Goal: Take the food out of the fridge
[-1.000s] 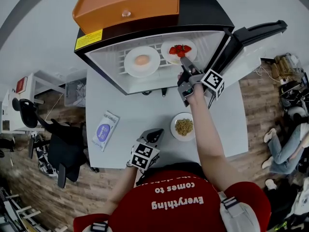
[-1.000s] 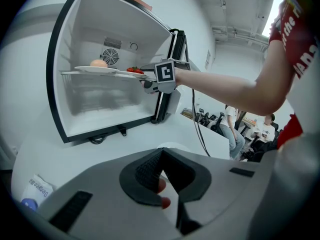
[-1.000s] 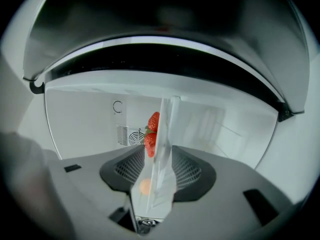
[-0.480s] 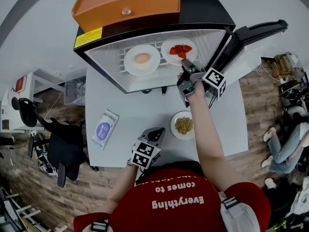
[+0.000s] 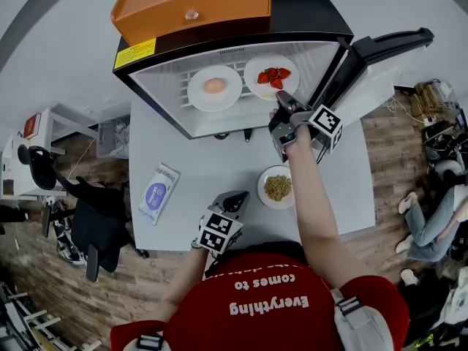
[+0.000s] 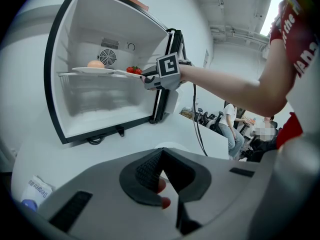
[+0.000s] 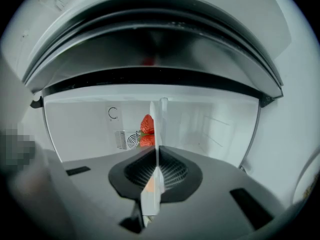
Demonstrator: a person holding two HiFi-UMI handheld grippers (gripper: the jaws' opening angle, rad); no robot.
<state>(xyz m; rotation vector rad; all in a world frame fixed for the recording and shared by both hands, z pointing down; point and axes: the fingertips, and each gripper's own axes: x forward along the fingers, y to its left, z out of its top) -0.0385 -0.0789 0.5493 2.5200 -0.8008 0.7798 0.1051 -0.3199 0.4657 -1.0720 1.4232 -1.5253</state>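
Note:
The small black fridge (image 5: 164,101) stands open on the white table. On its shelf sit a white plate with strawberries (image 5: 270,77) and, left of it, a plate with a round orange-tan food (image 5: 214,88). My right gripper (image 5: 281,101) reaches level into the fridge. Its jaws have just been closing, and they are now shut on the near rim of the strawberry plate (image 7: 157,134), with the strawberries (image 7: 147,126) just beyond. The left gripper view shows the same hold (image 6: 145,77). My left gripper (image 5: 232,199) hovers shut and empty over the table's near edge.
A plate of grain-like food (image 5: 277,188) lies on the table below the right arm. A blue-and-white packet (image 5: 158,193) lies at the table's left. The fridge door (image 5: 365,64) hangs open to the right. An orange box (image 5: 191,6) sits on top of the fridge.
The right gripper's jaws have closed onto the strawberry plate's rim, with the hand barely shifting. The left gripper and both plates stay where they were.

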